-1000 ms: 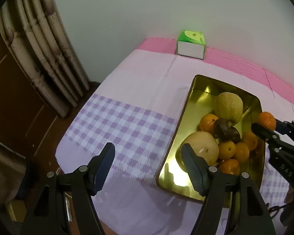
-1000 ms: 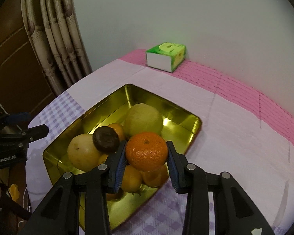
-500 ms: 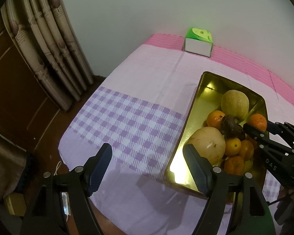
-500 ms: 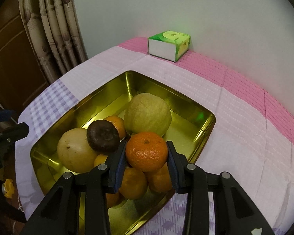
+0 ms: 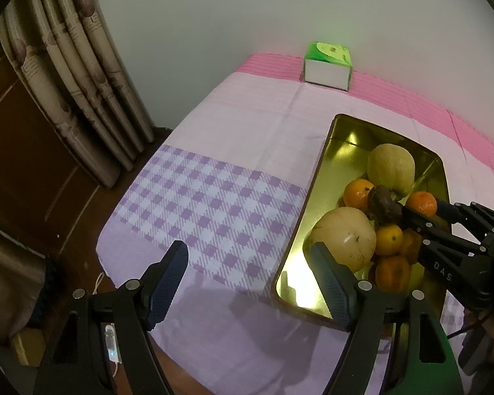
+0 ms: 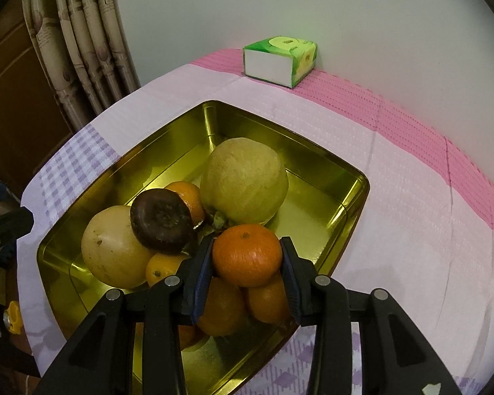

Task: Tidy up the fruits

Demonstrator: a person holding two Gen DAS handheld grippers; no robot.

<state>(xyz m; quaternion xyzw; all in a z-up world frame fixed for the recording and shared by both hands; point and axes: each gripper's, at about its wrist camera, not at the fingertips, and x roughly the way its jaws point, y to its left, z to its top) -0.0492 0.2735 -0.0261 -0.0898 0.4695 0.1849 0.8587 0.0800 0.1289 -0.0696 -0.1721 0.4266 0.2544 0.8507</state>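
A gold metal tray (image 6: 329, 171) (image 5: 326, 151) on the table holds a pile of fruit: a yellow-green pear (image 6: 243, 181), a pale round pear (image 6: 112, 247), a dark brown fruit (image 6: 161, 220) and several oranges. My right gripper (image 6: 247, 256) is shut on an orange (image 6: 247, 253) and holds it over the tray, just above the oranges at its near end; it also shows in the left wrist view (image 5: 421, 202). My left gripper (image 5: 250, 276) is open and empty, above the checked cloth at the tray's near left corner.
A green and white tissue box (image 6: 280, 61) (image 5: 327, 65) stands at the back by the wall. A curtain (image 5: 72, 82) and a wooden door hang left of the table. The cloth is pink at the back and purple-checked (image 5: 207, 204) in front.
My right gripper has carried the orange forward and lower, further over the tray and close above the pile. My left gripper has drawn back slightly to the left, still open.
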